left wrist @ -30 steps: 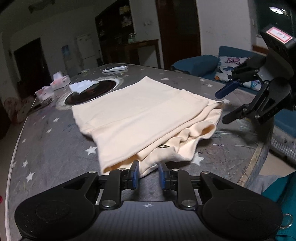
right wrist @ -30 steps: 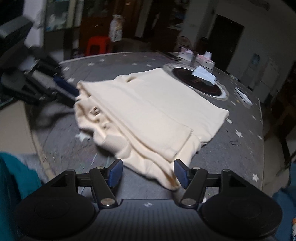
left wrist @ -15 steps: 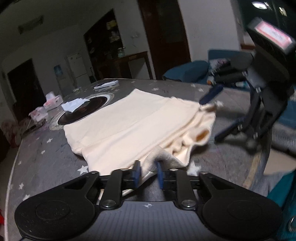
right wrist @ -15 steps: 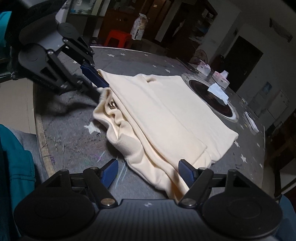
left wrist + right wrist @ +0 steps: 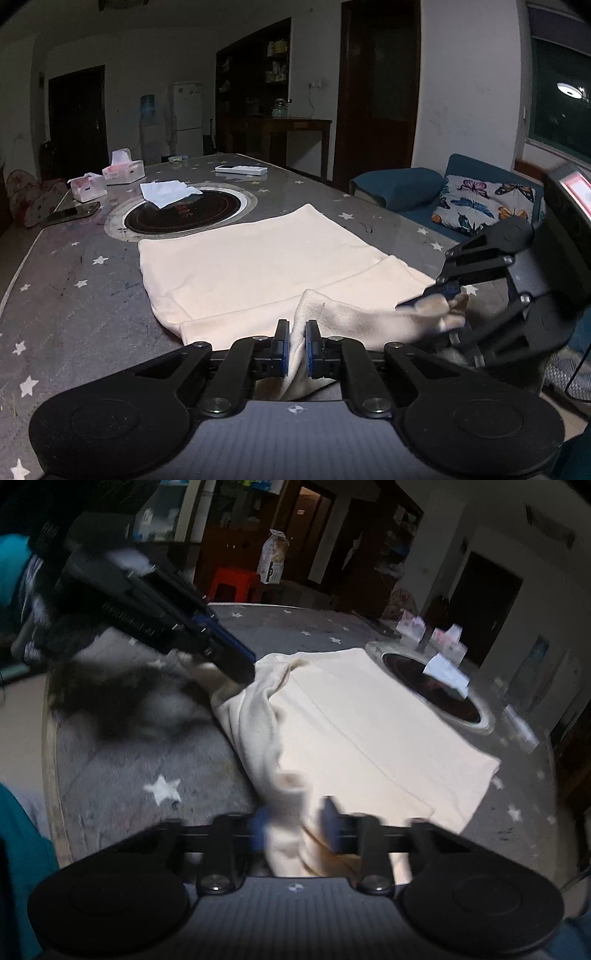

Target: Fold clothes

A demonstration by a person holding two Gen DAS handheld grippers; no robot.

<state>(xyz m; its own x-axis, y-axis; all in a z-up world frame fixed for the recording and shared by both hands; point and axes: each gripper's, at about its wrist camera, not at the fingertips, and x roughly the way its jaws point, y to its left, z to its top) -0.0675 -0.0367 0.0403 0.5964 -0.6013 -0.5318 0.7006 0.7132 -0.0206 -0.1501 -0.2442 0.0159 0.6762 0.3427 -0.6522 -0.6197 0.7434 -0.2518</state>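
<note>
A cream garment [image 5: 258,273] lies partly folded on the grey star-patterned table [image 5: 74,295]; it also shows in the right wrist view [image 5: 369,738]. My left gripper [image 5: 297,341] is shut on the garment's near edge and lifts it. My right gripper [image 5: 293,825] pinches the other near corner; its jaws are blurred and stand partly apart around the bunched cloth. In the left wrist view the right gripper [image 5: 443,299] grips the cloth at the right. In the right wrist view the left gripper [image 5: 240,668] holds the far corner.
A round black hotplate [image 5: 181,214] with a white tissue [image 5: 168,192] on it sits mid-table. Tissue boxes [image 5: 122,171], a phone [image 5: 74,214] and a remote [image 5: 240,170] lie at the far side. A blue sofa [image 5: 443,192] stands to the right. The table's edge [image 5: 55,775] is near.
My right gripper closed in on the garment's near corner. My left gripper stayed shut on its edge, and both lifted the near hem off the table.
</note>
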